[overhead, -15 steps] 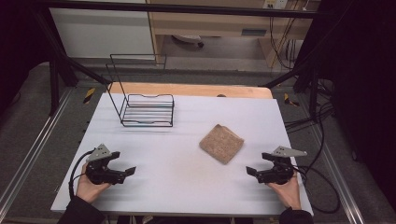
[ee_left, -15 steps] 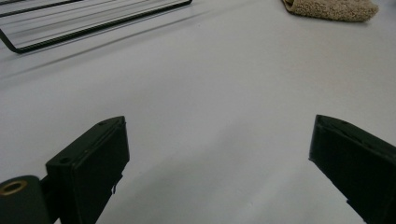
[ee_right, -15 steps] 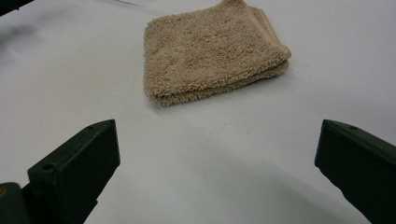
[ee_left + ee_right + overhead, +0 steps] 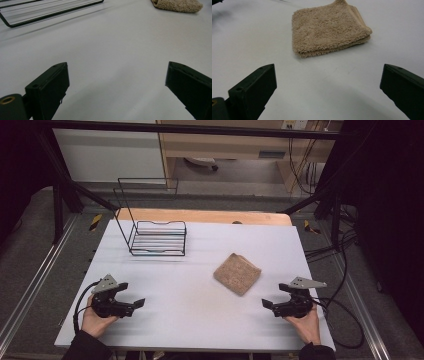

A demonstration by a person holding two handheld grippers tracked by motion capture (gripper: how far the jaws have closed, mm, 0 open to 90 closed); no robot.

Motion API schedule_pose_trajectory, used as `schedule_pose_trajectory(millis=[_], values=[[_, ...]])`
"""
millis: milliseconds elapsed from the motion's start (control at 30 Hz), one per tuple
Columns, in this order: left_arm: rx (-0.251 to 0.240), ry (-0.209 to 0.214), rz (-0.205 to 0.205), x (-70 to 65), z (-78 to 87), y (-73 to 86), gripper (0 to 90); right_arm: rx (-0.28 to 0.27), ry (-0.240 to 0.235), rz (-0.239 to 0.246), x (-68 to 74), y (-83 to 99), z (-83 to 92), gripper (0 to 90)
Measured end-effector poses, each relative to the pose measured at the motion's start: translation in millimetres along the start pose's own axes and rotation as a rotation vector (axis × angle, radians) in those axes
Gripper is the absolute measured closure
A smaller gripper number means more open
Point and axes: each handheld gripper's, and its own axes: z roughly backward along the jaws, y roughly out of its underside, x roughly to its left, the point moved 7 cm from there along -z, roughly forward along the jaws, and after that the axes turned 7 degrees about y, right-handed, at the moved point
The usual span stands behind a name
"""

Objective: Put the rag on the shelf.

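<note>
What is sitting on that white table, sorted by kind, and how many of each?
Folded beige towel: 1
Black wire rack: 1
Hand-held grippers, jaws open: 2, the left gripper and the right gripper
Total: 4

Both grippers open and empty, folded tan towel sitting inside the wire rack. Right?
Not quite. The folded tan towel is not in the wire rack; it lies flat on the white table, apart from the rack and nearer the right gripper, as the high view shows. The rest holds: the left gripper and the right one are both open with nothing between their jaws.
</note>
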Motion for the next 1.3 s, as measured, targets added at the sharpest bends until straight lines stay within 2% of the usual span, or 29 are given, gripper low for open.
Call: schedule_pose_trajectory(millis=[233,267,433,467,733,800,833,900,1000,1067,1100,1133,1200,1300], values=[[0.009,-0.002,-0.005,-0.4,-0.2,0.4,5.0,0.021,0.001,0.025,11.6,-3.8,-8.2,3.9],[0.009,-0.002,-0.005,-0.6,-0.3,0.4,5.0,0.028,0.001,0.042,15.8,-5.3,-11.2,5.7],[0.011,-0.003,-0.003,-0.7,-0.6,0.6,5.3,0.035,0.006,0.062,24.3,-10.1,-18.4,10.6],[0.010,-0.003,-0.004,-0.7,-0.8,0.5,5.4,0.030,0.004,0.068,28.5,-13.3,-21.8,14.8],[0.013,-0.009,-0.008,-1.9,-1.2,-0.2,5.6,0.040,0.006,0.107,41.3,-25.5,-39.0,28.2],[0.013,-0.011,-0.006,-1.9,-1.1,-0.2,5.6,0.050,0.006,0.119,42.7,-26.3,-41.6,30.3],[0.013,-0.012,-0.007,-1.8,-1.1,-0.2,5.6,0.065,0.006,0.136,45.4,-27.6,-47.1,35.2],[0.013,-0.012,-0.006,-1.7,-1.1,-0.1,5.6,0.085,0.004,0.148,47.3,-28.1,-52.2,38.6],[0.013,-0.013,-0.004,-1.1,-1.1,0.1,5.7,0.094,-0.001,0.150,48.7,-29.4,-57.0,43.7],[0.016,-0.014,-0.004,-0.7,-1.1,0.4,5.9,0.106,-0.018,0.143,51.0,-31.1,-63.3,50.9],[0.016,-0.014,-0.003,-0.6,-1.2,0.4,5.9,0.112,-0.019,0.154,51.2,-31.2,-65.8,53.1],[0.016,-0.014,-0.003,-0.6,-1.2,0.4,6.0,0.112,-0.019,0.154,51.2,-31.2,-65.8,53.1],[0.017,-0.015,-0.004,-0.8,-1.3,0.5,6.1,0.136,-0.008,0.191,54.8,-30.7,-72.5,58.1],[0.018,-0.015,-0.006,-1.0,-1.4,0.6,6.2,0.152,0.002,0.213,55.3,-29.7,-78.2,61.9]])
